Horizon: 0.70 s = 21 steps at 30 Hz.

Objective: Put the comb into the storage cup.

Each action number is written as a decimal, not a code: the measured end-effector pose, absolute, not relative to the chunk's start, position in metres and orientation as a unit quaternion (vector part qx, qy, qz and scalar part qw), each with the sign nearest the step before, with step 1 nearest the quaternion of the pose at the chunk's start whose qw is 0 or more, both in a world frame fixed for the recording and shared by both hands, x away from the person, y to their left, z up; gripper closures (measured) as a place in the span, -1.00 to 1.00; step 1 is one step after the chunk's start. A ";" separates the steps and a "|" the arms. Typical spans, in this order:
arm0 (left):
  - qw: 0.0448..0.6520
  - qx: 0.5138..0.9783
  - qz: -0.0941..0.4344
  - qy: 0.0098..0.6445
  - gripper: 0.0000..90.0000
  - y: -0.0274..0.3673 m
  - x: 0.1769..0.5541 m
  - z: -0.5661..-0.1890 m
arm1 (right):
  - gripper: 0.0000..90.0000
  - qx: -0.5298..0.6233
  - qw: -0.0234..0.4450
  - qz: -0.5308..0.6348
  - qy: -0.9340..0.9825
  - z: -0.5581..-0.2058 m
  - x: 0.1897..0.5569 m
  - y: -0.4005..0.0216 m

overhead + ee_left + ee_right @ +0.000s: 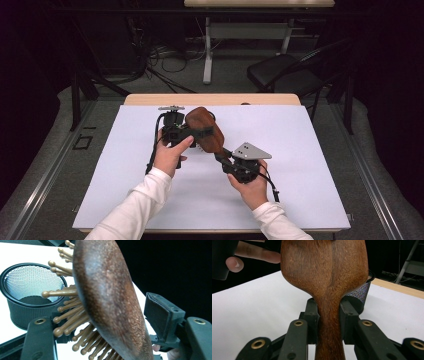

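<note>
Trouble could come if the left gripper [192, 131] squeezes the wooden hairbrush [205, 130] crooked, bending its pegs [67, 322]. Its jaws sit around the brush head, not yet pressing. The right gripper [329, 315] is clamped on the handle, above the mesh cup [30, 292].

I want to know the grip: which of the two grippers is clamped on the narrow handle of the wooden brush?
The right gripper: its pads press the wooden hairbrush at the handle, while the left gripper straddles the wide head.
</note>
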State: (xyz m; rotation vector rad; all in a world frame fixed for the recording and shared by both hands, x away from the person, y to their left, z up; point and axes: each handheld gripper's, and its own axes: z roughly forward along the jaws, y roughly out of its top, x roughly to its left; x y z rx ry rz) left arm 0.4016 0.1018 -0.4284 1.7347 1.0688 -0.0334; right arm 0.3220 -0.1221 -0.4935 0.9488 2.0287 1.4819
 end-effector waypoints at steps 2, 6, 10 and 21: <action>0.524 0.725 -0.016 0.447 -0.31 0.102 0.402 -0.429 | 0.60 0.344 0.226 0.537 0.737 -0.494 0.322 -0.122; 0.526 0.722 -0.021 0.449 -0.29 0.103 0.403 -0.430 | 0.60 0.344 0.226 0.537 0.737 -0.494 0.322 -0.122; 0.526 0.723 -0.017 0.448 -0.28 0.103 0.402 -0.429 | 0.60 0.342 0.227 0.537 0.737 -0.495 0.322 -0.122; 0.522 0.722 -0.020 0.453 -0.27 0.104 0.400 -0.428 | 0.60 0.339 0.228 0.539 0.737 -0.495 0.321 -0.121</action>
